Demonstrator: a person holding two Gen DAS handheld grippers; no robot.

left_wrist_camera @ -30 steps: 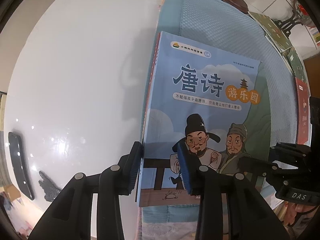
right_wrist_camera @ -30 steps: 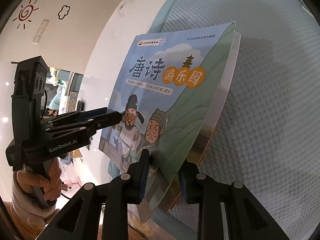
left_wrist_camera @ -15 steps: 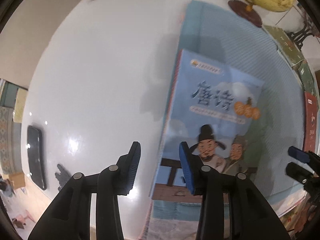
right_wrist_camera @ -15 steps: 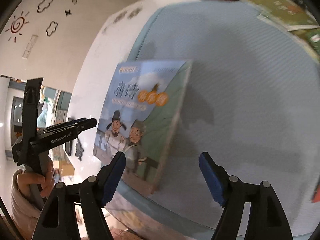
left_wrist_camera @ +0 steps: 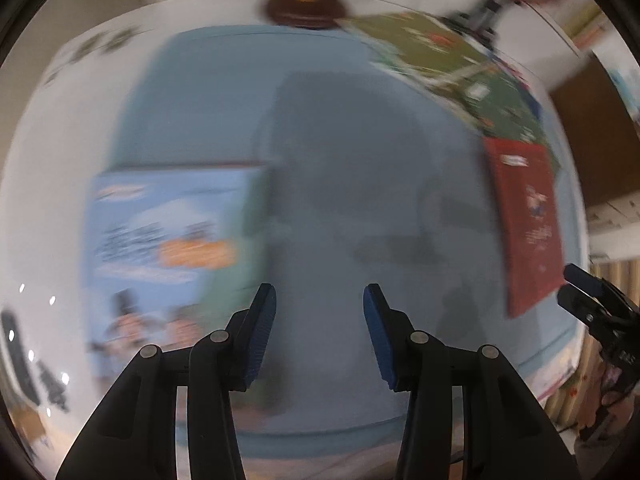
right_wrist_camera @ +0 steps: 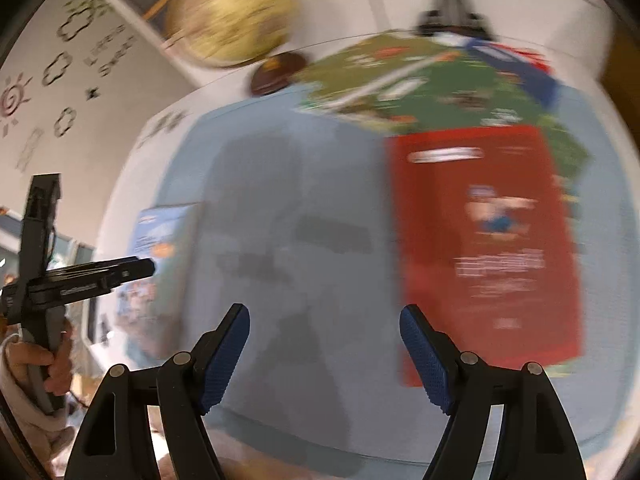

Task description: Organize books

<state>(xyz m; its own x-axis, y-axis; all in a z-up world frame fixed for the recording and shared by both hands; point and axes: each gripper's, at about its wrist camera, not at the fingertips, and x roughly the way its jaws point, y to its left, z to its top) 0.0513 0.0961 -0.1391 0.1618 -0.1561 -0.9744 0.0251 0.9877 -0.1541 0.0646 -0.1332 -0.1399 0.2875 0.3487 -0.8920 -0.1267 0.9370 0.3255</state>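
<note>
- We see a white table [left_wrist_camera: 60, 168] under a pale blue mat [left_wrist_camera: 328, 168], which fills most of both views, ahead of and beneath both grippers.
- The red book [right_wrist_camera: 484, 240] lies flat on the mat, ahead and to the right of the right gripper [right_wrist_camera: 325, 354], apart from its pads.
- The blue picture book [left_wrist_camera: 168, 248] lies flat ahead and to the left of the left gripper [left_wrist_camera: 319, 332], just beside its left finger in the view.
- Green books [right_wrist_camera: 432, 92] lie beyond the red one, far from both grippers.
- A globe [right_wrist_camera: 228, 28] stands past the mat's far edge.
- Our right gripper stands wide apart, holding nothing.
- Our left gripper's jaws are opening, with only bare mat between them.
</note>
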